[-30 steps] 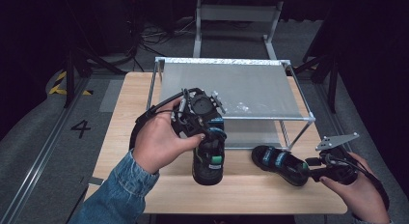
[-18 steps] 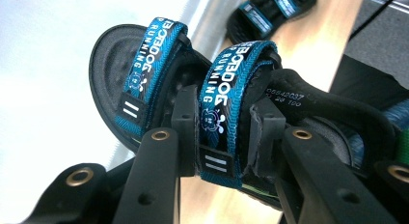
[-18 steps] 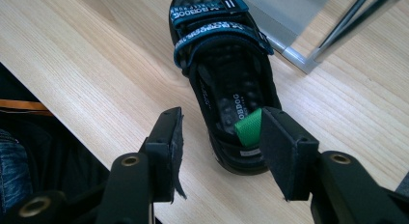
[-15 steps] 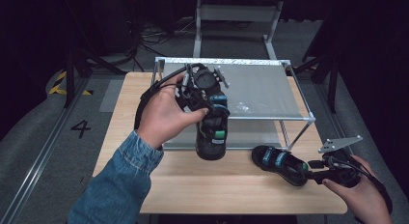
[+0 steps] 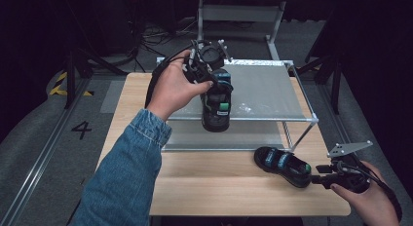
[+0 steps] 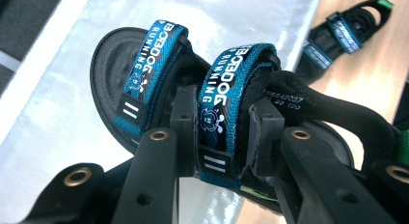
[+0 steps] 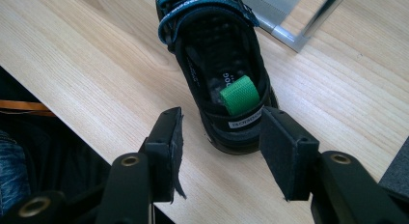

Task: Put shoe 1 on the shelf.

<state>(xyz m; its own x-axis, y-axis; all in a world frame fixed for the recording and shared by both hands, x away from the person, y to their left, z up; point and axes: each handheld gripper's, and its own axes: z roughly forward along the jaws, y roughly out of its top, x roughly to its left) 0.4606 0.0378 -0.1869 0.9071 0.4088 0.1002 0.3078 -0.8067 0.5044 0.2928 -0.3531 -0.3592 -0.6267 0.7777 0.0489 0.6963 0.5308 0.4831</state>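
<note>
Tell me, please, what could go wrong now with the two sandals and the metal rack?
1. The left gripper holds the lifted sandal by one blue strap alone; the sandal may swing or slip over the rack's top shelf.
2. The right gripper is open around the heel of the second sandal; closing badly could push it toward the table edge.

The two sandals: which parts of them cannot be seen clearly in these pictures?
- Held sandal: in the left gripper view its heel is hidden behind the left gripper; its underside faces away.
- Sandal on the table: in the right gripper view the top edge cuts off its toe.
- High view: strap lettering too small.
</note>
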